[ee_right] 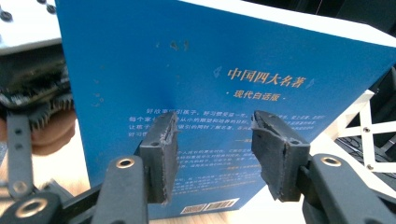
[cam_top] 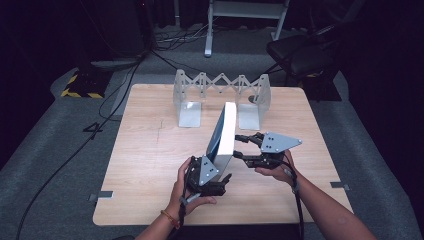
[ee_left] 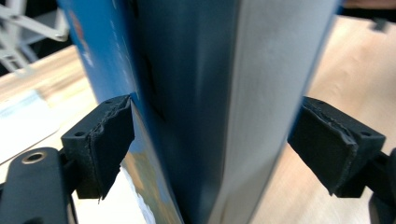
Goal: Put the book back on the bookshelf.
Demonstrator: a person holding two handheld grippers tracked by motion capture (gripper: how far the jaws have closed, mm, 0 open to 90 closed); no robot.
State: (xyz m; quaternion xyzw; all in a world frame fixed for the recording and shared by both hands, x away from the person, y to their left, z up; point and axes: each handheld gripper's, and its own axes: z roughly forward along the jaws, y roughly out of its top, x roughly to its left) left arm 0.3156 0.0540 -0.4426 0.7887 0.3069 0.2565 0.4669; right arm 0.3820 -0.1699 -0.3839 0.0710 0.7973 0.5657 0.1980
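Two grippers steady book upright on table. Left gripper straddles near edge, pads off. Right gripper half-open against cover, holding nothing. Regrip before moving toward rack.

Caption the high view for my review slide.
Two hand-held grippers flank an upright blue book on the wooden table, near an expandable metal book rack.

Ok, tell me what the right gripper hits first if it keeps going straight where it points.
Most likely the book: its blue cover faces the right gripper, just ahead of the open jaws, though the gap is hard to judge.
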